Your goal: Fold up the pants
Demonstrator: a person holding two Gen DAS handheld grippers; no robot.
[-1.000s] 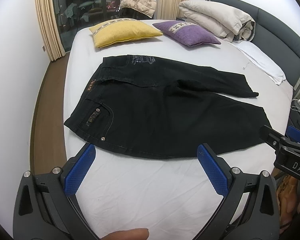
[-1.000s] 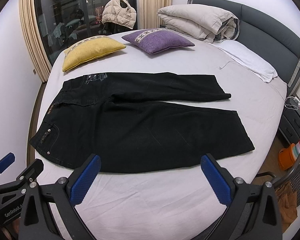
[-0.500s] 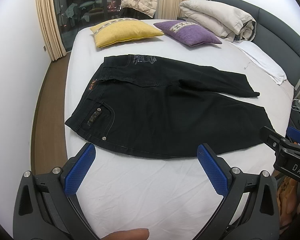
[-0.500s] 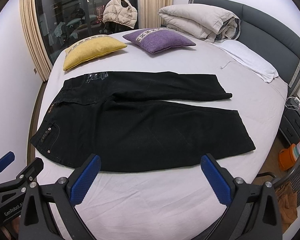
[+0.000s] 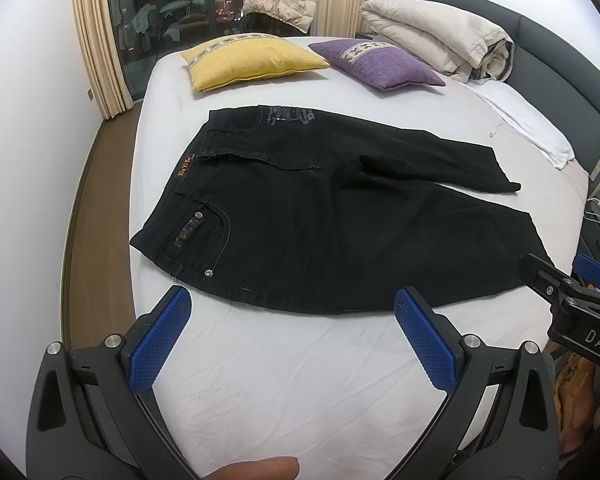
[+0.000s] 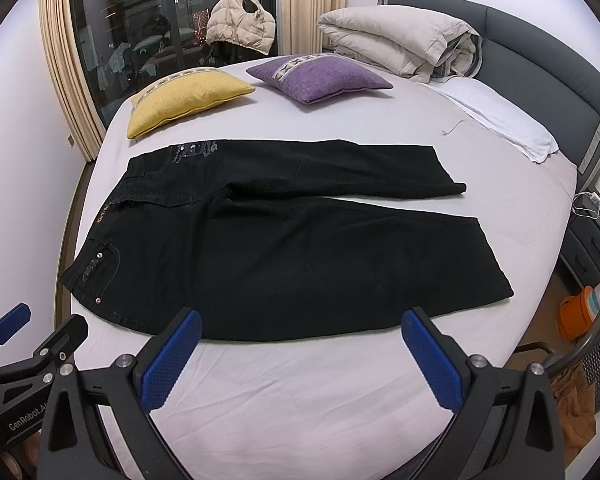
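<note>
From the left wrist camera, the left gripper (image 5: 292, 336) hangs above the bare white sheet at the near edge of the bed (image 5: 300, 380), its blue-padded fingers (image 5: 160, 336) spread wide with nothing between them. The black pants (image 5: 320, 216) lie flat on the sheet just beyond the fingertips, waistband to the left and both legs running off to the right, the far leg angled away from the near one. The left pad sits just short of the hip pocket; the right pad is close to the near hem line of the near leg. A fingertip (image 5: 256, 468) shows at the bottom edge of this view. At the right edge the right gripper (image 5: 572, 292) pokes in, close to the cuff of the near leg.

From the right wrist camera, the right gripper (image 6: 300, 348) is likewise opened wide and empty, hovering over the sheet with the near edge of the pants (image 6: 280, 256) just past its pads. The left gripper (image 6: 28, 344) appears at the lower left, beside the waistband corner. Farther off, a yellow cushion (image 6: 188, 96) and a purple cushion (image 6: 320, 76) rest on the bed beyond the pants, with a rolled duvet (image 6: 400, 40) against the headboard.
</note>
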